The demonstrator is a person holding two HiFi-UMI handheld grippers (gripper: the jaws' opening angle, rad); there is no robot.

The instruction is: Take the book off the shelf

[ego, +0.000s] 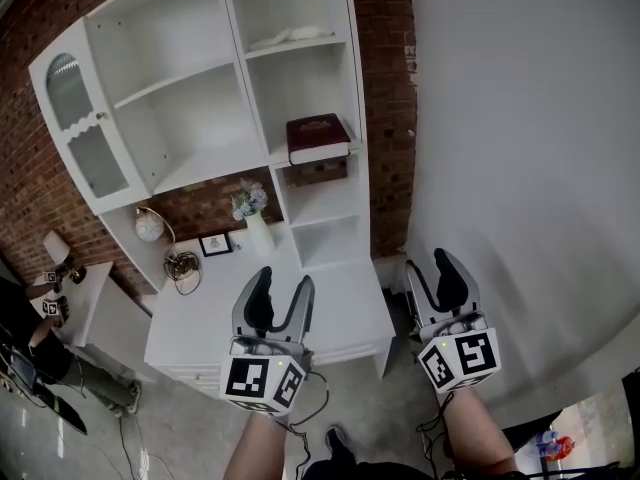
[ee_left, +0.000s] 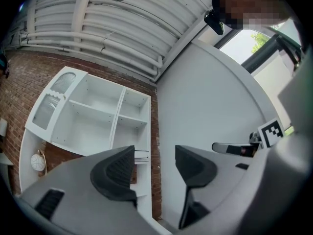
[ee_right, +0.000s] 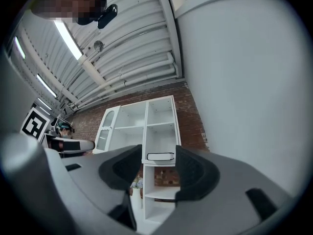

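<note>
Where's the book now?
In the head view, the dark red book lies flat on a middle shelf in the right column of the white shelf unit, above the white vase.

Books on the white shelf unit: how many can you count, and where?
1. The dark red book lies flat on a right-column shelf of the white shelf unit. A pale thing on the shelf above is unclear.

Dark maroon book point(ego: 318, 136) with pale page edges, closed, lying flat on white shelf point(ego: 190, 98), right column, middle compartment
</note>
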